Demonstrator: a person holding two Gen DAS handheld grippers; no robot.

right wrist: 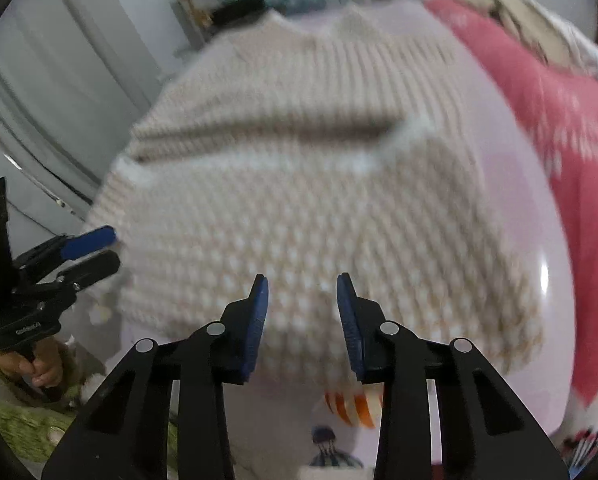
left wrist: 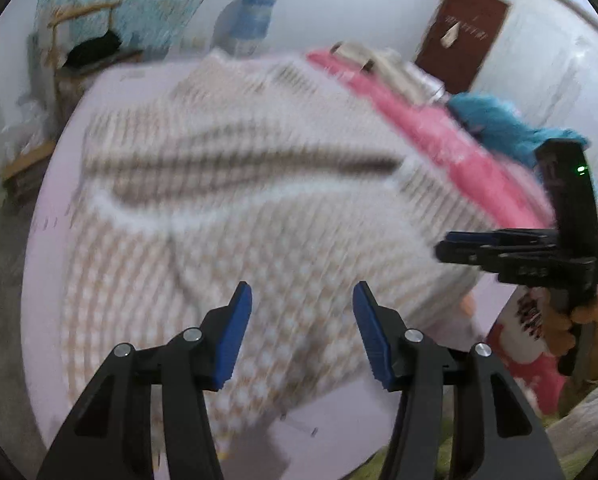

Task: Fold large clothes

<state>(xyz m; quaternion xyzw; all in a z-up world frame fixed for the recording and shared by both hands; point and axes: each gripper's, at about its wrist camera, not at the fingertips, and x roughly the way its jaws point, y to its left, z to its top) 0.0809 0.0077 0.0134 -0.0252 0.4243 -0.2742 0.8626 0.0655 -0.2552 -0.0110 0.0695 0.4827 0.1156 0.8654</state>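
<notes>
A cream and beige knitted sweater (left wrist: 235, 208) lies spread on a pale lilac bed sheet (left wrist: 55, 216), with a fold across its middle. It also fills the right wrist view (right wrist: 311, 184). My left gripper (left wrist: 303, 300) is open and empty, above the sweater's near hem. My right gripper (right wrist: 302, 292) is open and empty, above the near hem too. In the left wrist view the right gripper (left wrist: 447, 244) hovers at the sweater's right edge. In the right wrist view the left gripper (right wrist: 107, 248) hovers at the sweater's left edge. Both views are motion-blurred.
A pink blanket (left wrist: 439, 128) and a blue fluffy item (left wrist: 503, 124) lie along the bed's right side. A wooden chair (left wrist: 79, 40) with dark clothes stands at the far left. A brown door (left wrist: 463, 36) is at the back right. A green cover (right wrist: 23, 428) lies near the bed.
</notes>
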